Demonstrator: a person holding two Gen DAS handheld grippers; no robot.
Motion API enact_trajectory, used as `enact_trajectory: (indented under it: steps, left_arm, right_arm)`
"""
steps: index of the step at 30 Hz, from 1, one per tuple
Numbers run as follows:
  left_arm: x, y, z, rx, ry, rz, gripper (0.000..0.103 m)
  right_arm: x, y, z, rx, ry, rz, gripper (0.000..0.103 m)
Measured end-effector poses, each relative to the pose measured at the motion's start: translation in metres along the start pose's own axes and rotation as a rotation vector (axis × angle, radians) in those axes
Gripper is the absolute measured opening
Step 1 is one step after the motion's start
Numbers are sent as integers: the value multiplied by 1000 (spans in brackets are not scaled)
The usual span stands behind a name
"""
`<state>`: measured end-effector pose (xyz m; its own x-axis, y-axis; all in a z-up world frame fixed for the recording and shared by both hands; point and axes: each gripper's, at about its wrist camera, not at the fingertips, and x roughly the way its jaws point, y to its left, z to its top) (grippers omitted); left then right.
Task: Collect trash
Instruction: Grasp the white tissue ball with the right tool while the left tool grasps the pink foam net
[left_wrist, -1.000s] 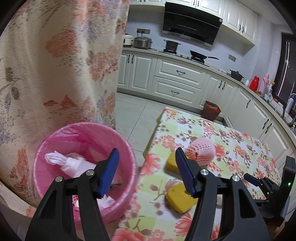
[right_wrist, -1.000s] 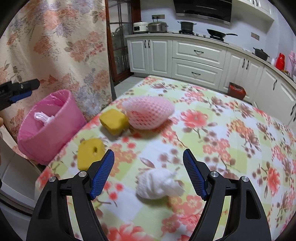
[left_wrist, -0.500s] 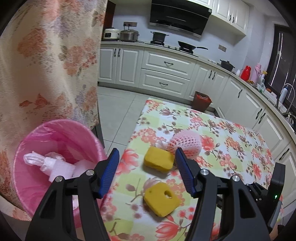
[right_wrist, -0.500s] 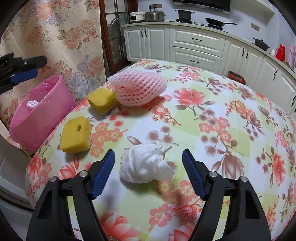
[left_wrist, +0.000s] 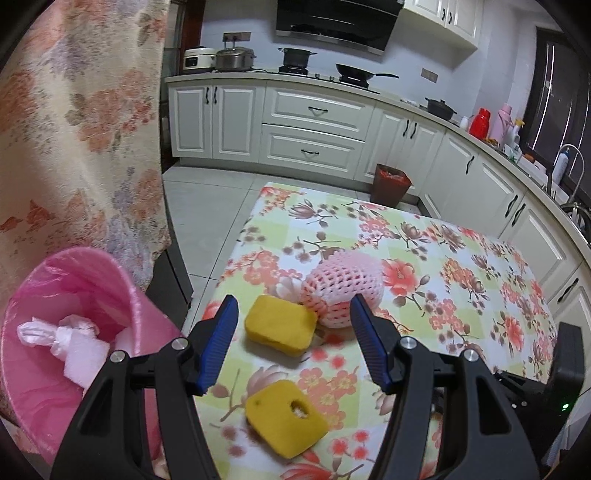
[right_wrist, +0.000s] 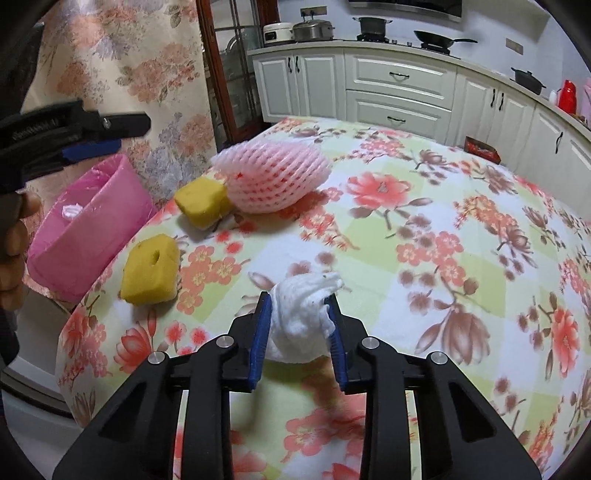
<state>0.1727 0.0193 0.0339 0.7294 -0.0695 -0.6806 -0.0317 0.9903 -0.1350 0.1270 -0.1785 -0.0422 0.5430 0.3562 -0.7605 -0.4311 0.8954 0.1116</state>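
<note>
My right gripper (right_wrist: 298, 325) is shut on a crumpled white tissue (right_wrist: 301, 317) on the floral table (right_wrist: 424, 229). My left gripper (left_wrist: 293, 343) is open and empty, above the table's left edge, with a yellow sponge block (left_wrist: 280, 325) between its fingers in view. A second yellow sponge with a hole (left_wrist: 286, 417) lies nearer. A pink foam fruit net (left_wrist: 341, 291) touches the far sponge. The pink bin (left_wrist: 66, 339) stands left of the table and holds white and pink trash. In the right wrist view I see the sponges (right_wrist: 151, 271) (right_wrist: 202, 201), the net (right_wrist: 275, 179) and the bin (right_wrist: 86, 232).
A floral curtain (left_wrist: 74, 122) hangs behind the bin. White kitchen cabinets (left_wrist: 314, 125) and a small brown bin (left_wrist: 391, 184) stand beyond the table. The left gripper (right_wrist: 74, 136) shows at the left of the right wrist view, above the pink bin.
My right gripper moved forward and closed on the white tissue. My left gripper swung right from over the bin toward the yellow sponges, staying open.
</note>
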Motion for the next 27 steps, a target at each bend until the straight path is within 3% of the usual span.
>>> enact_trajectory:
  steps: [16, 27]
  left_arm:
    - [54, -45, 21, 88, 46, -33, 64]
    - [120, -63, 19, 199, 167, 1, 72]
  right_arm:
    - [-30, -65, 33, 109, -126, -47, 29]
    - [-38, -75, 47, 118, -166, -44, 29]
